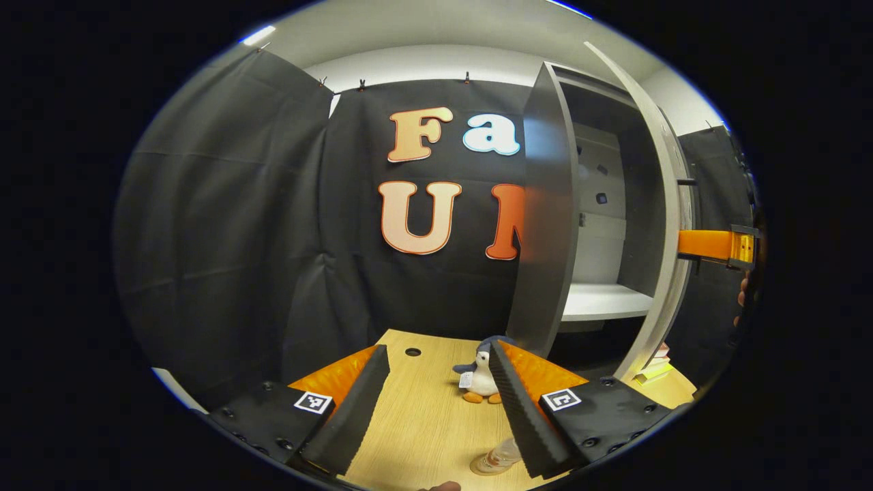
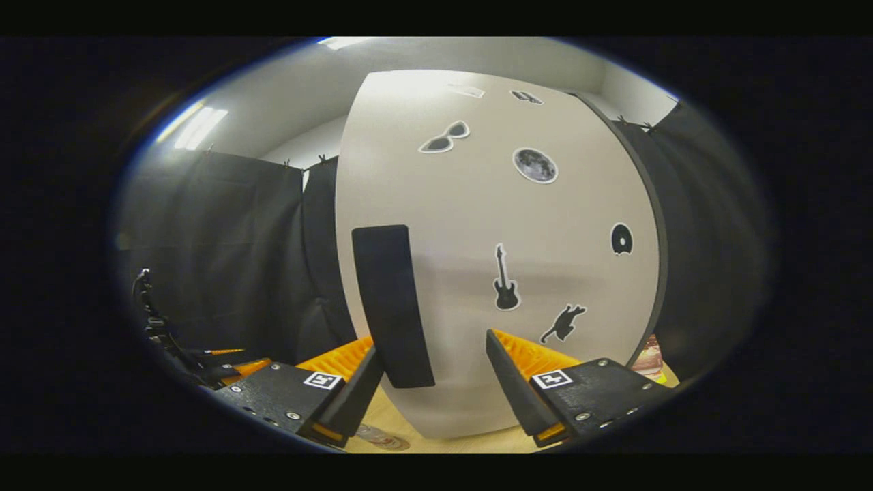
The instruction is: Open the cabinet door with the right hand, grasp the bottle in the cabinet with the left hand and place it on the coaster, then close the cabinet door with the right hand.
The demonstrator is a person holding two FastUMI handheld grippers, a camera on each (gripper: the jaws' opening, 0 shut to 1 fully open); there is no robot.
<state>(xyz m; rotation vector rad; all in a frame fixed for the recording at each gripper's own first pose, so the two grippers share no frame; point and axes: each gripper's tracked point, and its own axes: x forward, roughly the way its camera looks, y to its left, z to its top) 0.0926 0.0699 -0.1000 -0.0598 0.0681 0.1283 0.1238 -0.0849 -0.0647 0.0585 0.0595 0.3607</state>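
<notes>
The bottle (image 1: 496, 457) already stands on the bench (image 1: 423, 423) by your spread left claw (image 1: 436, 402). Only closing remains: your spread right claw (image 2: 431, 382) faces the open cabinet door (image 2: 477, 273).

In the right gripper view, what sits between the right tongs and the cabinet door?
Nothing. The right tongs stand open facing the cabinet door, the black handle rising just above the gap between their fingers; whether a finger touches it cannot be told.
</notes>
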